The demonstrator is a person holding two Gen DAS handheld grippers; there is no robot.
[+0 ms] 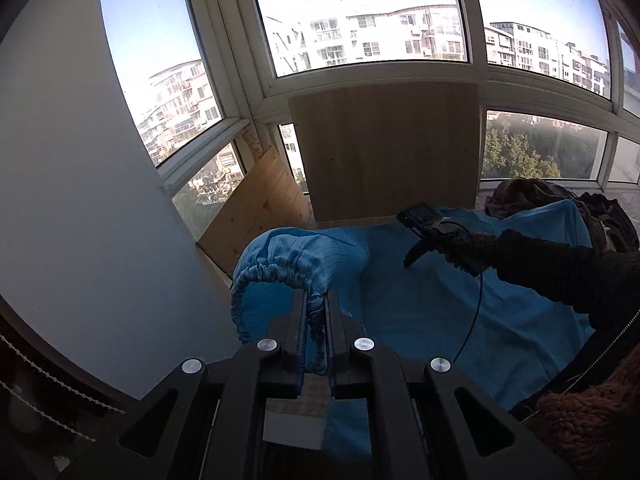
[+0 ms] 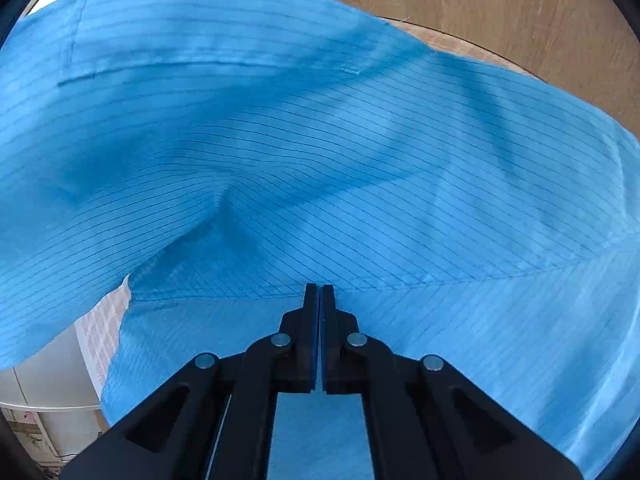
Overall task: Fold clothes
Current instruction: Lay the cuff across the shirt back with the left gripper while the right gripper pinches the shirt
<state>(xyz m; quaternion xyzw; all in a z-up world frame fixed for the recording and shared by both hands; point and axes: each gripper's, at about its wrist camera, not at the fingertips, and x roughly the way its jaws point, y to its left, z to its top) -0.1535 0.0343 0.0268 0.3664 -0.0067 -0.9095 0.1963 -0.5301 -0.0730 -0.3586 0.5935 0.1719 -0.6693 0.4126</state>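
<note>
Your left hand-held gripper (image 1: 316,300) is clamping the gathered elastic cuff (image 1: 256,280) of the blue pinstriped thin-fabric garment (image 1: 420,312), lifting that sleeve end off the pale wooden bench (image 2: 500,12). The rest is lying spread across the bench, between you and the windows.

Your right hand-held gripper (image 2: 319,292) is fully clenched, tips down on a seam line of the garment; from the wrist view I can't tell whether it's pinching a fold or just pressing on the cloth.

Handling, judging by looks: fabric is light, limp, probably slick, so it'll sag and slide rather than hold a crease. The elastic cuff is the bulkiest, safest grab. Elsewhere, take seams or hems, not single-layer mid-panel. Dark clothes pile (image 1: 560,200) is sitting at the far right.
</note>
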